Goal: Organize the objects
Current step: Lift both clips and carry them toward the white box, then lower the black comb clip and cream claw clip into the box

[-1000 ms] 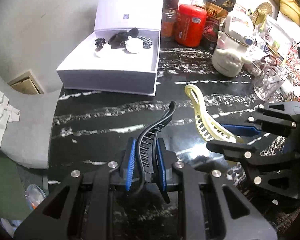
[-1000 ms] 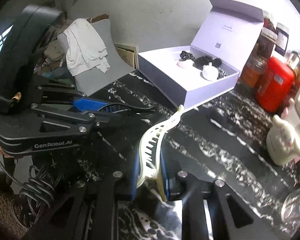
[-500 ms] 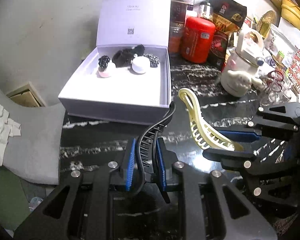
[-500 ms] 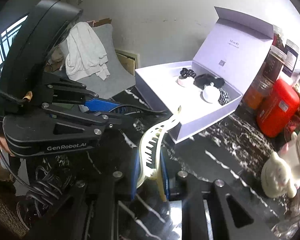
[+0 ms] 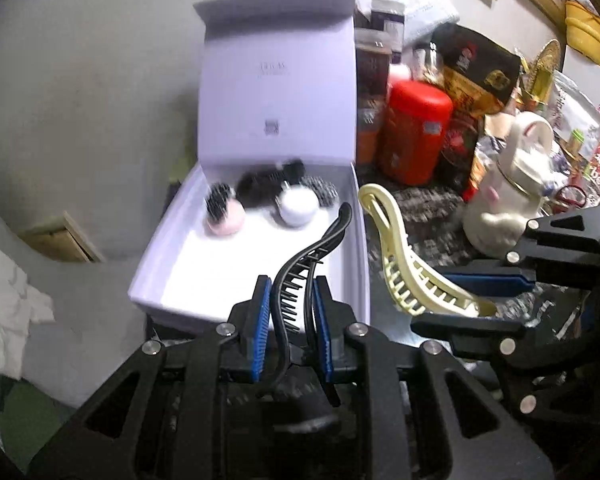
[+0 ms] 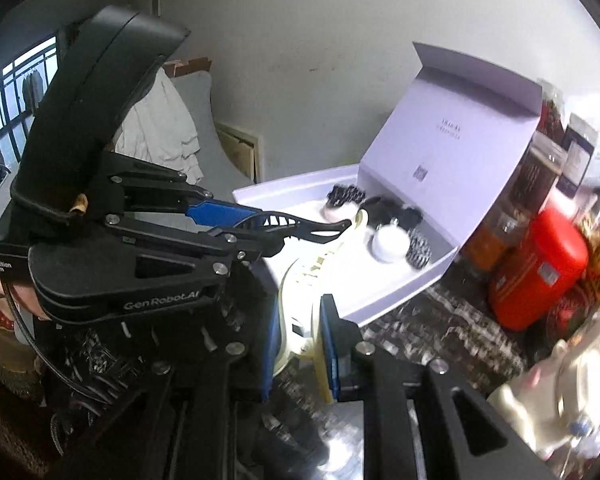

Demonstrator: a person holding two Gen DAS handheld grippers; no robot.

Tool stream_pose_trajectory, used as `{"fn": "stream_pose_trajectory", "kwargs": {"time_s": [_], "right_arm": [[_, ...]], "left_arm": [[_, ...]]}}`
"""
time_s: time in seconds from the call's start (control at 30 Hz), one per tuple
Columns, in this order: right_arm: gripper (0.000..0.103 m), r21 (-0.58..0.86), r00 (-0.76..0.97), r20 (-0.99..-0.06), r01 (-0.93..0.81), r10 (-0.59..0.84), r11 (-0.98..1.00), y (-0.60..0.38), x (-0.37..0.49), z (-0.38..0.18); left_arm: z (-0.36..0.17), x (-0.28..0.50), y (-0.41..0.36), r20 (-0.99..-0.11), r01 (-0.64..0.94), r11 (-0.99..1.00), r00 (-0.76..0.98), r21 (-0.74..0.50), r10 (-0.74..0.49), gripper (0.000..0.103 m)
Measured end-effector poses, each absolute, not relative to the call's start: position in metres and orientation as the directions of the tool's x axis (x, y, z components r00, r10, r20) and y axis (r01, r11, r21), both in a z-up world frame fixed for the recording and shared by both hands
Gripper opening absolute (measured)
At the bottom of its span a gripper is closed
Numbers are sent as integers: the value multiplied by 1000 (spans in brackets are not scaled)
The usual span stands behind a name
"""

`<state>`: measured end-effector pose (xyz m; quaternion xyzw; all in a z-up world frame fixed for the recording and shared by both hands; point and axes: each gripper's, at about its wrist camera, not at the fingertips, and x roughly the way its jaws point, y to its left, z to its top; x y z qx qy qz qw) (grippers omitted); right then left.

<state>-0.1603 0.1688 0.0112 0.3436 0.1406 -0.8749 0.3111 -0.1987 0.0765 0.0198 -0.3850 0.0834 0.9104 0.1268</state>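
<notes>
Grippers pinch curved, toothed plastic clips.

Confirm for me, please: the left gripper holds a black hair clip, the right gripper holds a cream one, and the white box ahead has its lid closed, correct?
Not quite: the white box has its lid open, standing upright behind the tray, as the left wrist view shows. The rest holds: the left gripper clamps the black hair clip, and the right gripper clamps the cream hair clip.

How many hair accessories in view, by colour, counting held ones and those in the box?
Black: 1 banana clip held by left gripper
Cream: 1 banana clip held by right gripper
White box: 1 pink pom-pom, 1 white pom-pom; dark pieces behind too blurred to count
Total: 4 countable
</notes>
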Motion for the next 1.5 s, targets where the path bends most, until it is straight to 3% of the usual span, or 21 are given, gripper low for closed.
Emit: {"fn": "stream_pose_trajectory", "kwargs": {"time_s": [0.33, 0.57, 0.83, 1.27, 1.37, 1.5], "right_arm": [[20, -37, -614, -653, 612, -444, -790, 169, -211, 29], [20, -41, -626, -656, 587, -422, -808, 162, -258, 26], [20, 22, -591, -671, 587, -447, -809, 162, -285, 2], [20, 41, -520, -746, 589, -416, -807, 159, -311, -31], [20, 55, -506, -754, 586, -419, -808, 160, -315, -36], [20, 60, -490, -769, 584, -411, -809, 159, -319, -45]], "left_arm": [[24, -258, 69, -709, -256, -966, -685, 19, 168, 20], [16, -302, 42, -709, -86, -996, -703, 22, 45, 19], [-11, -314, 28, -760, -53, -998, -650, 22, 18, 19], [-49, -332, 57, -826, -149, -989, -559, 17, 71, 20], [-56, -335, 60, -839, -171, -985, -530, -31, 119, 20], [-64, -337, 61, -852, -158, -987, -517, -1, 84, 20]]}}
